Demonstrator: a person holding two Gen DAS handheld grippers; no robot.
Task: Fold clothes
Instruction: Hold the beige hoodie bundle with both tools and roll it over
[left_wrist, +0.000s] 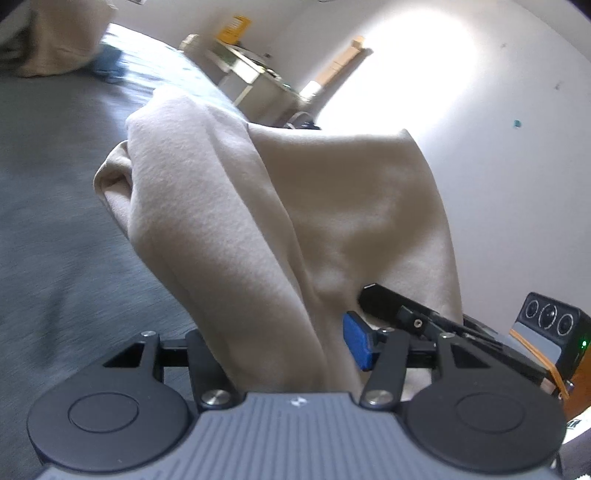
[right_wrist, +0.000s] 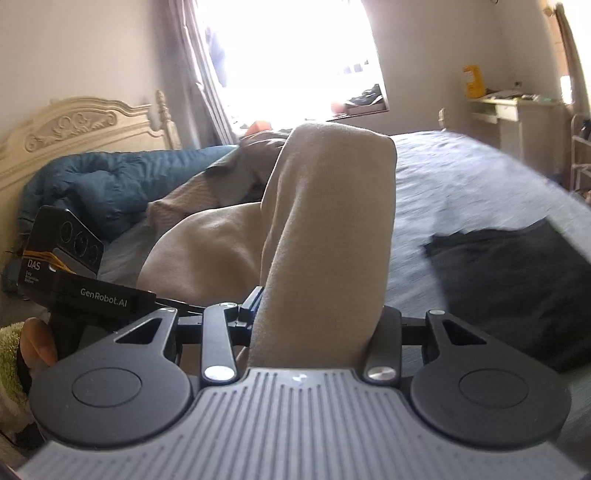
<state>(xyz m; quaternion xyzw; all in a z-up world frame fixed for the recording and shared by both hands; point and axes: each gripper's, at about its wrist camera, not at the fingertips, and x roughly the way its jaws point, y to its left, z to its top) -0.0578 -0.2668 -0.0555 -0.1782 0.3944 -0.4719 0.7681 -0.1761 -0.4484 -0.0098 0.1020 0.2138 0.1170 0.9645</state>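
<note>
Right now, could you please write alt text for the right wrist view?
The right gripper holds a fold of beige garment raised above a grey-blue bed. A dark garment lies on the right; the left gripper is at lower left.

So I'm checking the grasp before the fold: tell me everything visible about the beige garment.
The beige garment is soft, fleece-like fabric, plain, no print visible. It is lifted off the grey bed, draped in thick folds. The left gripper and right gripper each have a bunch of it between their fingers. Its far end trails down to the bed.
</note>
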